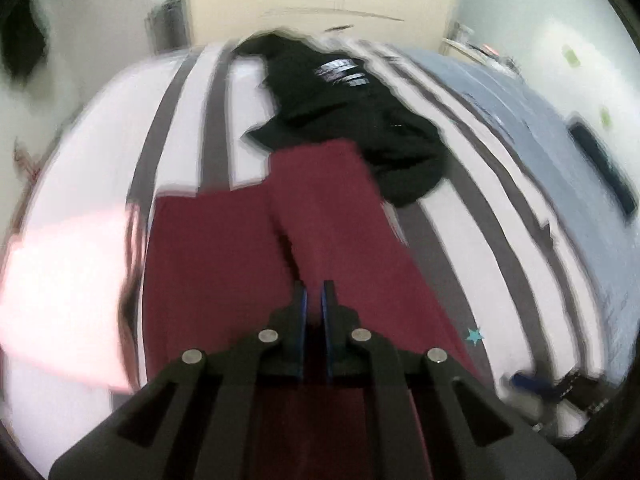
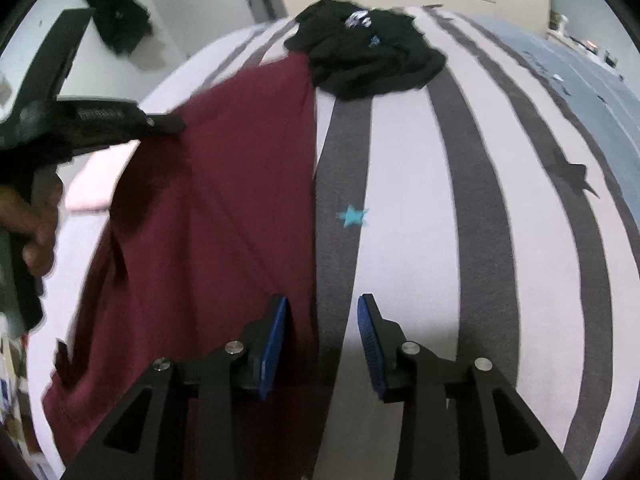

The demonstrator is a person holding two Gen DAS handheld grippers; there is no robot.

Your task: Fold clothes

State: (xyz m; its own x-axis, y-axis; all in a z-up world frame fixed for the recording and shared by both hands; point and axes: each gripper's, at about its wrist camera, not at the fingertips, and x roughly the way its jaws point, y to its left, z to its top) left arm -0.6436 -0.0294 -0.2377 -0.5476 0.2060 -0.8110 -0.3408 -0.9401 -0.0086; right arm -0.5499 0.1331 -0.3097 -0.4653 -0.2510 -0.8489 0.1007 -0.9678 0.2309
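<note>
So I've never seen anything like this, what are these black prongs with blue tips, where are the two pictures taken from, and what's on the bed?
They are hand-held grippers, one in each of a person's hands, each with a camera looking along its two fingers. The left gripper is pinched shut on the maroon garment. The right gripper has its jaws apart, with the maroon garment's edge between them, and its camera also shows the other gripper and hand. Both hang over a striped bedcover. A black garment lies crumpled farther back.

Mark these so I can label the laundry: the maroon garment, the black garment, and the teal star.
maroon garment (image 2: 224, 184), right wrist view, flat middle of the cloth
black garment (image 2: 368, 52), right wrist view, centre of the crumpled pile
teal star (image 2: 352, 216), right wrist view, star's middle
</note>
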